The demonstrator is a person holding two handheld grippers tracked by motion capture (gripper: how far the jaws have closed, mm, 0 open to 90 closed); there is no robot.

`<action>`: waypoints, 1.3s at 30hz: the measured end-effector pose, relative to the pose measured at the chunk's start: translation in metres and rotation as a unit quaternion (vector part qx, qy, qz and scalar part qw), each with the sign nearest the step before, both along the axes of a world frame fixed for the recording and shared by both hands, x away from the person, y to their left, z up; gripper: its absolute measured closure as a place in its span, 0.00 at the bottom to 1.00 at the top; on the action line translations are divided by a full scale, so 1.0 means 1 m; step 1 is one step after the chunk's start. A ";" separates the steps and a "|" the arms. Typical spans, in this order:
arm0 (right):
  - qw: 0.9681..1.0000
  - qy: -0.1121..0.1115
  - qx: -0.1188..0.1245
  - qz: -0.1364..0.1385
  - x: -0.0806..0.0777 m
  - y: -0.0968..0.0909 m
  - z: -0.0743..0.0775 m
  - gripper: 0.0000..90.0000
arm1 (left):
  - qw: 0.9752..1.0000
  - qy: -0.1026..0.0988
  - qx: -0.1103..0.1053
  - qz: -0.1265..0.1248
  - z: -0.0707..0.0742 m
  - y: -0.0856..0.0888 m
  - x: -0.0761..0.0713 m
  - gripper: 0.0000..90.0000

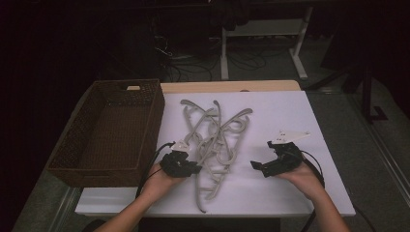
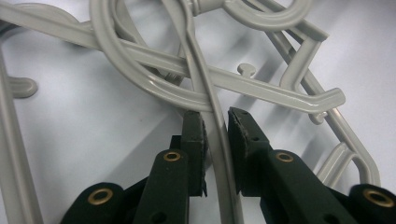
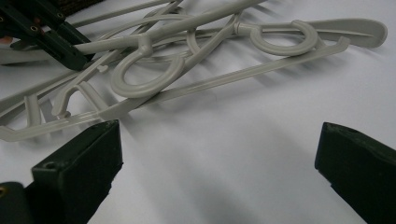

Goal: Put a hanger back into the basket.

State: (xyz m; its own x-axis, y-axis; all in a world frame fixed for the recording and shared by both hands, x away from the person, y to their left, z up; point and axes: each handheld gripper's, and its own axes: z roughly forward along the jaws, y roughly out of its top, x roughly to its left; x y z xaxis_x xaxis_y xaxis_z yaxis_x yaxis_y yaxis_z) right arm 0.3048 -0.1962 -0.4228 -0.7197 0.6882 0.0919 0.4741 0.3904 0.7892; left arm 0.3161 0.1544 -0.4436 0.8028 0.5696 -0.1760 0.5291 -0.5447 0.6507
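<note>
A tangle of several grey plastic hangers (image 1: 215, 140) lies in the middle of the white table (image 1: 290, 116). My left gripper (image 1: 194, 169) is at the pile's near left edge. In the left gripper view its jaws (image 2: 216, 121) straddle one thin hanger bar (image 2: 201, 60). The right pad lies against the bar and the left pad stands a sliver off it. My right gripper (image 1: 258, 167) rests to the right of the pile with its tips turned toward it. Its jaws (image 3: 215, 158) stand wide open over bare table, short of the hangers (image 3: 149, 79). The left gripper (image 3: 46, 32) appears far off in that view.
A brown wicker basket (image 1: 157, 116) with nothing in it stands at the table's left, right beside the left hand. Bare white tabletop lies to the right of and in front of the pile. Behind the table are dark floor, cables and desk legs (image 1: 300, 48).
</note>
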 end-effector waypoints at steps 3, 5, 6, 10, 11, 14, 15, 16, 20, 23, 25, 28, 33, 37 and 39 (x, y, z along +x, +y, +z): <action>1.000 0.000 -0.001 -0.001 0.000 0.000 0.000 0.01 | 1.000 0.002 -0.003 0.003 0.002 0.000 0.000 0.90; 1.000 0.001 -0.001 -0.001 0.000 0.000 0.000 0.01 | 1.000 0.000 -0.003 -0.001 0.004 0.000 0.000 0.90; 1.000 0.000 -0.001 0.000 0.000 0.000 0.000 0.01 | 1.000 -0.001 -0.003 0.001 0.005 0.000 0.000 0.91; 1.000 0.000 -0.001 -0.001 0.000 0.000 0.000 0.01 | 1.000 -0.004 -0.006 0.007 0.008 0.001 -0.001 0.91; 1.000 0.000 -0.001 0.000 0.000 0.000 0.000 0.01 | 1.000 -0.005 -0.005 0.006 0.009 0.001 -0.001 0.91; 1.000 0.001 0.000 -0.001 0.000 -0.001 0.000 0.01 | 1.000 -0.012 -0.011 0.008 0.014 0.001 -0.002 0.91; 1.000 0.001 0.000 -0.001 0.000 -0.001 0.000 0.01 | 1.000 -0.012 -0.013 0.008 0.015 0.001 -0.002 0.91; 1.000 0.001 -0.001 -0.001 0.000 -0.001 0.000 0.01 | 1.000 -0.012 -0.016 0.007 0.017 0.000 -0.001 0.91; 1.000 0.001 -0.001 -0.002 0.000 -0.001 -0.001 0.01 | 1.000 -0.012 -0.023 0.005 0.026 -0.001 0.001 0.91; 1.000 0.000 0.003 -0.006 0.000 -0.004 -0.001 0.01 | 0.999 -0.022 -0.030 0.006 0.034 -0.001 0.001 0.91; 1.000 0.001 0.005 -0.008 0.000 -0.005 -0.001 0.01 | 0.999 -0.025 -0.033 0.005 0.040 -0.001 0.002 0.91; 1.000 0.002 0.007 -0.012 0.000 -0.007 -0.002 0.01 | 0.999 -0.028 -0.041 0.003 0.049 -0.001 0.004 0.91; 1.000 0.003 0.010 -0.014 0.000 -0.008 -0.002 0.01 | 0.998 -0.030 -0.049 -0.003 0.065 -0.002 0.008 0.91; 1.000 0.003 0.010 -0.013 0.000 -0.009 -0.003 0.01 | 0.998 -0.034 -0.046 -0.016 0.081 -0.005 0.012 0.91; 1.000 0.002 0.011 -0.013 0.000 -0.009 -0.003 0.01 | 0.998 -0.038 -0.044 -0.021 0.090 -0.007 0.015 0.91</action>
